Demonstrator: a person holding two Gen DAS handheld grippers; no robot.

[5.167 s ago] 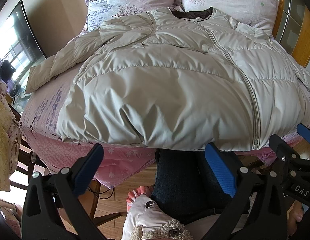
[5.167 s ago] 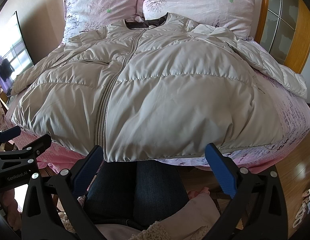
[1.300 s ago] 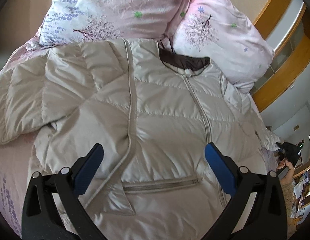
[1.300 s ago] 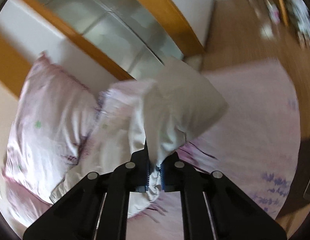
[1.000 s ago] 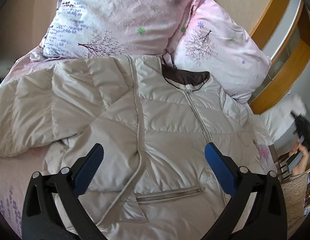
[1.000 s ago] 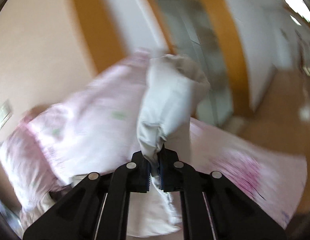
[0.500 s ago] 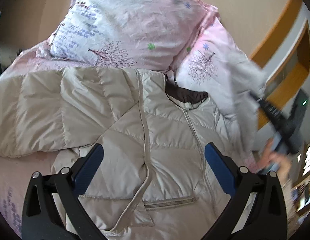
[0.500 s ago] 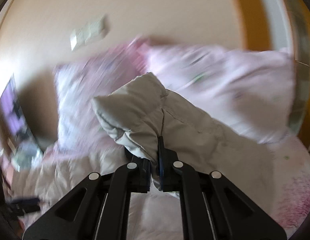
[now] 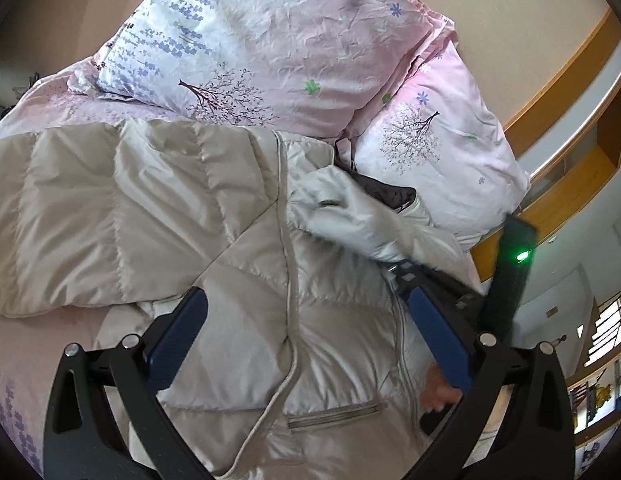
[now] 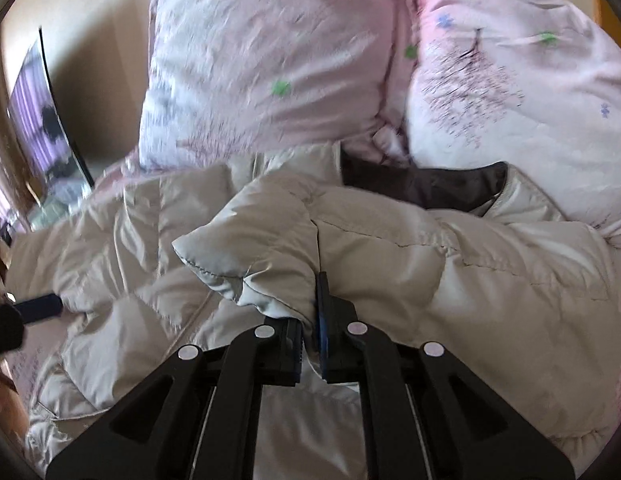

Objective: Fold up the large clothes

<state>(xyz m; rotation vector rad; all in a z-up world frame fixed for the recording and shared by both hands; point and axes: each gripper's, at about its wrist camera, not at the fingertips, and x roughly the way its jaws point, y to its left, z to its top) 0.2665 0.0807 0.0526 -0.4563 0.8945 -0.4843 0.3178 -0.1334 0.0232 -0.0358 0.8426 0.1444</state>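
Your right gripper (image 10: 310,344) pinches the jacket (image 9: 238,264) sleeve cuff (image 10: 246,256) over its chest, left gripper (image 9: 310,344) spread wide above, two pink pillows (image 9: 270,48) crowding the bed's (image 9: 26,344) head edge.

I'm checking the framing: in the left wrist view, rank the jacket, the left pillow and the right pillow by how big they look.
1. jacket
2. left pillow
3. right pillow, though the held sleeve hides part of it.

A bed (image 9: 38,364) with a pink flowered sheet is carrying everything. A beige padded jacket (image 9: 214,240) is lying flat on it, directly under and ahead of the left tongs. Beyond the jacket's collar, two pink pillows (image 9: 278,52) are leaning at the head of the bed, side by side, far ahead of both tongs.
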